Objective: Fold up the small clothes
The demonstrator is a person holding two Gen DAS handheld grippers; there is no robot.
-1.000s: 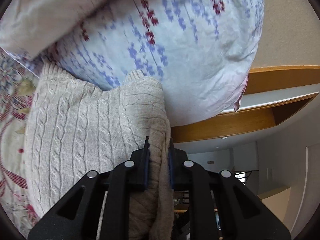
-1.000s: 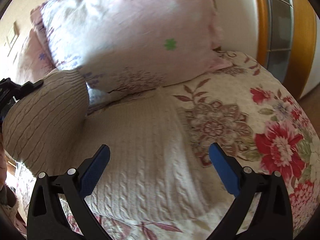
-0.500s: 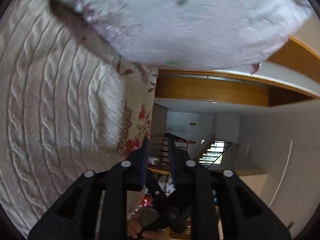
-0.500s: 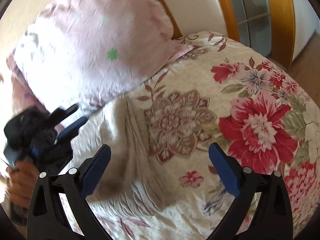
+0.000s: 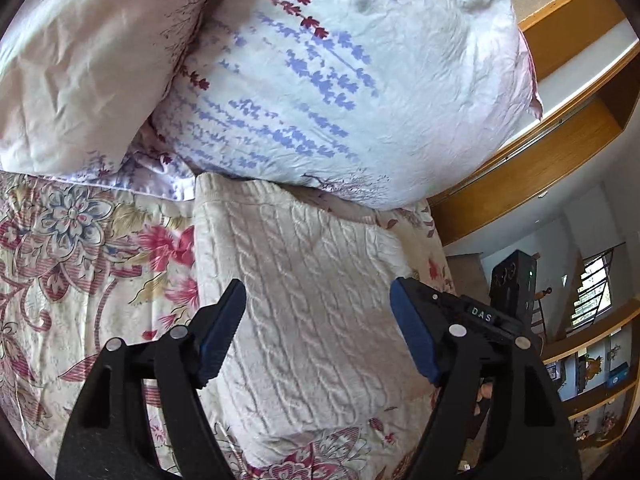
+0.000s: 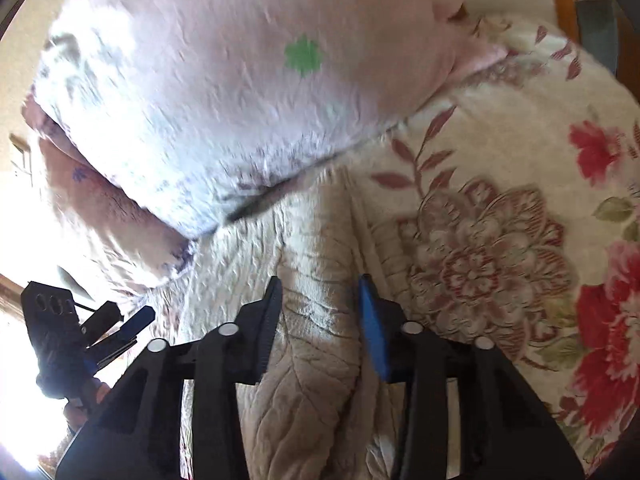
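The cream cable-knit sweater lies folded on the floral bedspread, its far edge tucked under the pillow. The left gripper hovers over it, its jaws having just opened wide, with nothing between them. The right gripper has just closed, pinching a fold at the sweater's right edge.
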